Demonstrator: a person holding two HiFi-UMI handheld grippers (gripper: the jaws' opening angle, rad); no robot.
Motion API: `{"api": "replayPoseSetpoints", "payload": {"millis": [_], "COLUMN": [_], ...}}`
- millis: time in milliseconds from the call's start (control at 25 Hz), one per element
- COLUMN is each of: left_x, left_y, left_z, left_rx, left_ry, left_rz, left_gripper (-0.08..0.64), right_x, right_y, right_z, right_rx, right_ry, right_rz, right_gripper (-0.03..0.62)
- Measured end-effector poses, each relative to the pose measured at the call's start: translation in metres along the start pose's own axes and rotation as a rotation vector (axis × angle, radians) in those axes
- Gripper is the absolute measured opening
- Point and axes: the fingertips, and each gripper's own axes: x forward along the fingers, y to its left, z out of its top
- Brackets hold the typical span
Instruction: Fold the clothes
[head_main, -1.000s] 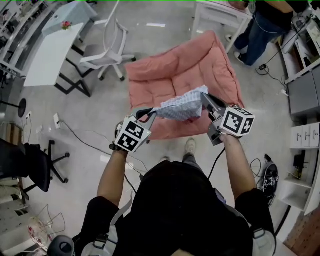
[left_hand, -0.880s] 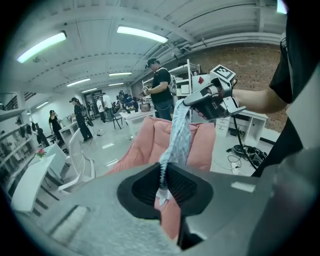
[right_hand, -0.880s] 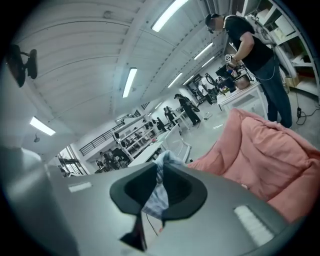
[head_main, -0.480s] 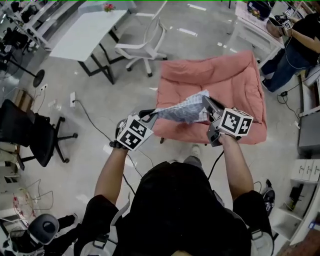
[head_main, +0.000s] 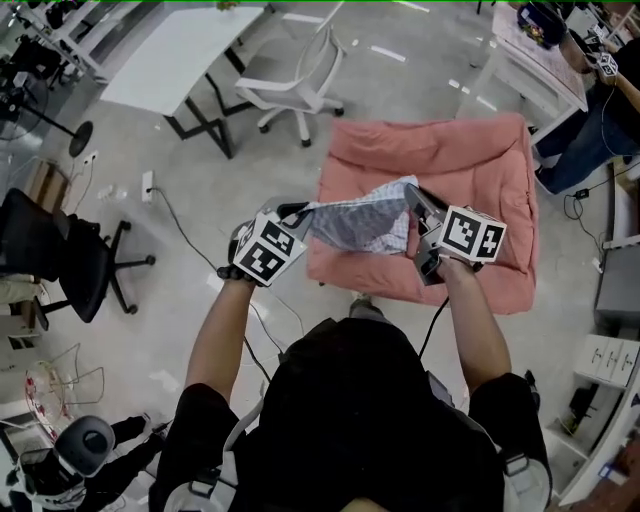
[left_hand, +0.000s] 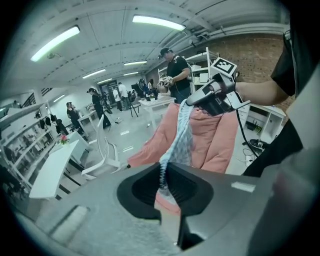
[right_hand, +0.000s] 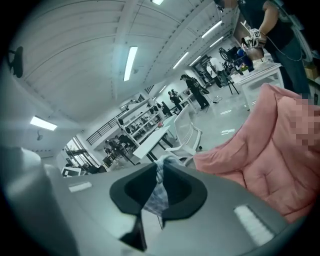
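We had carried the checked garment (head_main: 365, 222), still pinched taut between the left hand-held gripper (head_main: 300, 211) and right hand-held gripper (head_main: 413, 197), over the pink pad's (head_main: 470, 165) near-left corner, seemingly ready for spreading.

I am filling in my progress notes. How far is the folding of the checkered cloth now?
Done: the checkered cloth is lifted above the pink mat. In hand: the left gripper and the right gripper each pinch one end, and it sags bunched between them. Left: no neat fold shows yet, so the spreading, folding and setting down probably remain.
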Motion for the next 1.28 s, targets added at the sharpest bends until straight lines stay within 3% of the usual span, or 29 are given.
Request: {"api": "replayPoseSetpoints", "payload": {"millis": [360, 640, 1000, 1280], "left_x": [0.036, 0.056, 0.069, 0.076], "left_y": [0.101, 0.152, 0.215, 0.245], "left_z": [0.094, 0.171, 0.231, 0.299], "left_rx": [0.07, 0.167, 0.35, 0.496], "left_ry": [0.01, -0.019, -0.089, -0.181], "left_rz": [0.089, 0.129, 0.109, 0.006], "left_gripper": [0.037, 0.037, 0.037, 0.037], "right_x": [0.043, 0.053, 0.063, 0.045], "right_y": [-0.014, -0.023, -0.01, 0.01], "right_z": [0.114, 0.197, 0.251, 0.306], "right_rx": [-0.085, -0.14, -0.219, -0.247], "right_ry": [-0.062, -0.15, -0.247, -0.409], "right_rz": [0.03, 0.013, -0.106, -0.253], "right_gripper": [0.04, 0.04, 0.04, 0.04]}}
